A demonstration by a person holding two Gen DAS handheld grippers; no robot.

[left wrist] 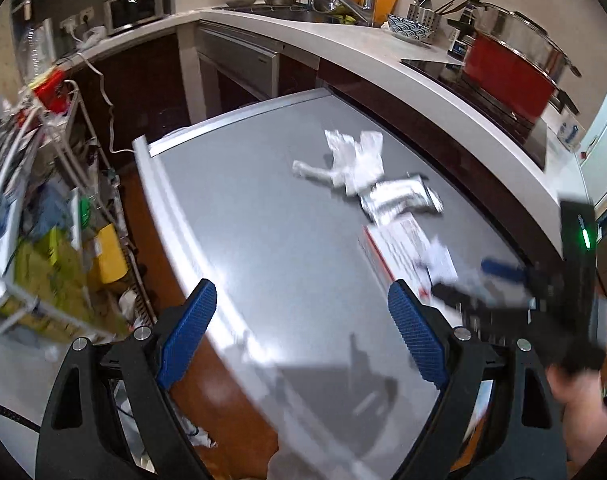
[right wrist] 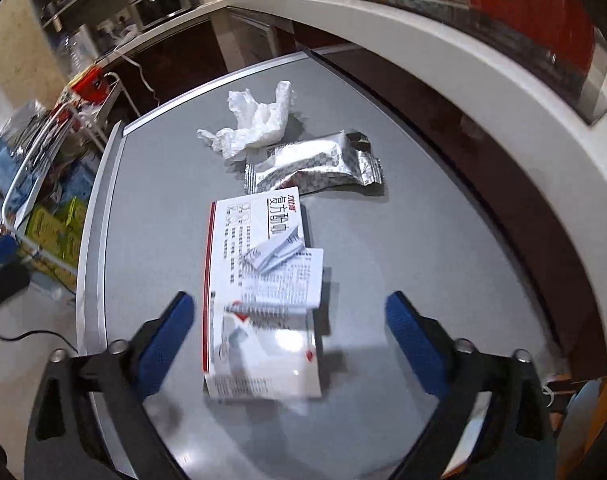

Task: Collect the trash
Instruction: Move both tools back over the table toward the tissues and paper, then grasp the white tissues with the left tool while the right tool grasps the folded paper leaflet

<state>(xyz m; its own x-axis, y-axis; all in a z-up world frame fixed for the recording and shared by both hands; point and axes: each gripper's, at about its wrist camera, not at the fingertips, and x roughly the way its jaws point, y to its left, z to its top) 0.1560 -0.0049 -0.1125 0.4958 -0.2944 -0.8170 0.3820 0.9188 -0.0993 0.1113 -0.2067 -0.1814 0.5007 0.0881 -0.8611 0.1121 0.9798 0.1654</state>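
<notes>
Both claws gape: right gripper (right wrist: 289, 322) straddles a glossy flattened box (right wrist: 259, 300); crinkled foil wrapper (right wrist: 315, 166) at twelve o'clock; left gripper (left wrist: 301, 322) over bare grey tabletop (left wrist: 243, 220).

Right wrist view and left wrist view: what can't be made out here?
- Medicine box, right wrist view: near end smeared by motion blur, print there unreadable.
- Right hand-held gripper, left wrist view: blurred; whether it touches the box cannot be told.
- Red pot, right wrist view: cut off by the top edge.
- Any trash bin: not in either view.

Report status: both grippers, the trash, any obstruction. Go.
Left gripper open, empty. Right gripper open, straddling the flattened medicine box, not gripping. Crumpled tissue and foil wrapper beyond, on the grey top. Nothing in the way.
</notes>
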